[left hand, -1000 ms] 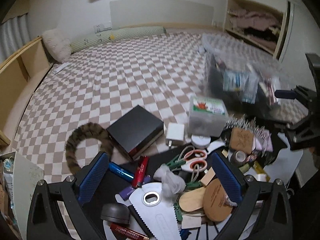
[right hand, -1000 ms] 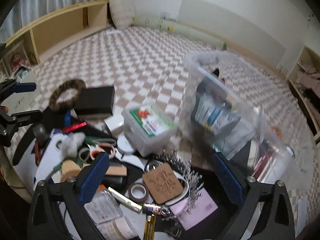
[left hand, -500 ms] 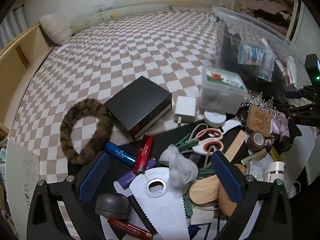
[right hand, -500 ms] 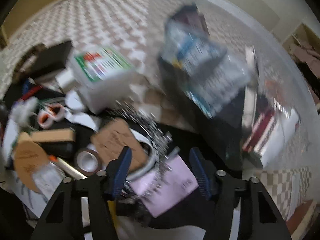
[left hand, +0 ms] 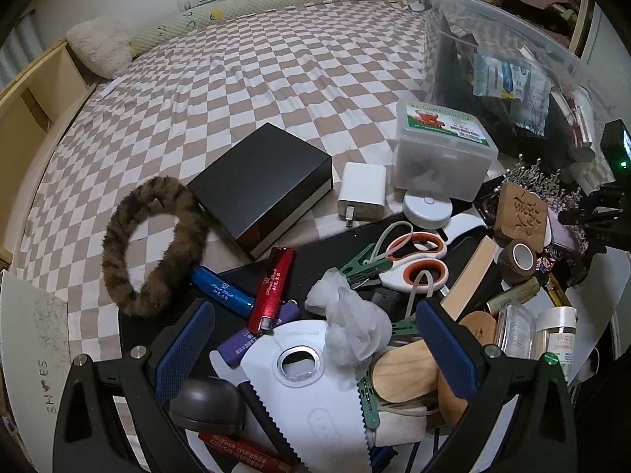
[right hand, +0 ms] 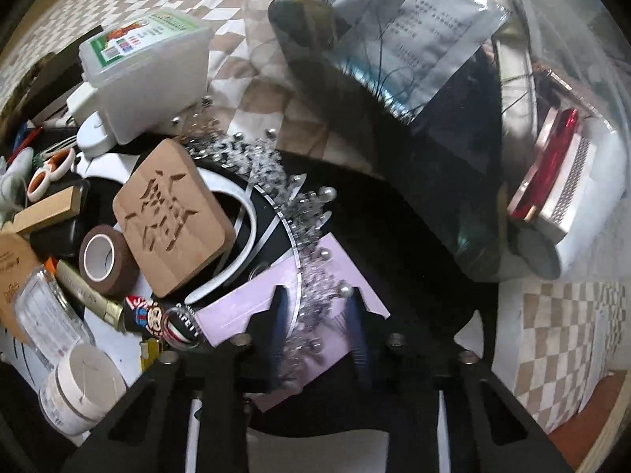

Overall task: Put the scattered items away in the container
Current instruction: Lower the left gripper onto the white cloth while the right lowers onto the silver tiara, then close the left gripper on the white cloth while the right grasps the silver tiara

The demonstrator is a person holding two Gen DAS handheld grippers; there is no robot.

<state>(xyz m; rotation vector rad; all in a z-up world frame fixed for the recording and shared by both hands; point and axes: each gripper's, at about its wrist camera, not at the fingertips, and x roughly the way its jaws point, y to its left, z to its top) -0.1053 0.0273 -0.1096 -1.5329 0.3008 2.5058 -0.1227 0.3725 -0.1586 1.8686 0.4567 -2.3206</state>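
Right tool (right hand: pixel 315 325) closing around silver tiara (right hand: pixel 292 205).

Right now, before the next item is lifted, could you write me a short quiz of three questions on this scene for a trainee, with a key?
1. True or false: the scissors lie outside the clear bin.
2. Which thing is between the fingers of the right gripper? A) the tape roll B) the tiara C) the charger
3. Fill in the missing word: the jaws of the left gripper stand ____ above the pile.

Key: 1 true. 2 B; the right gripper's jaws are closing with the tiara between them. 3 open.
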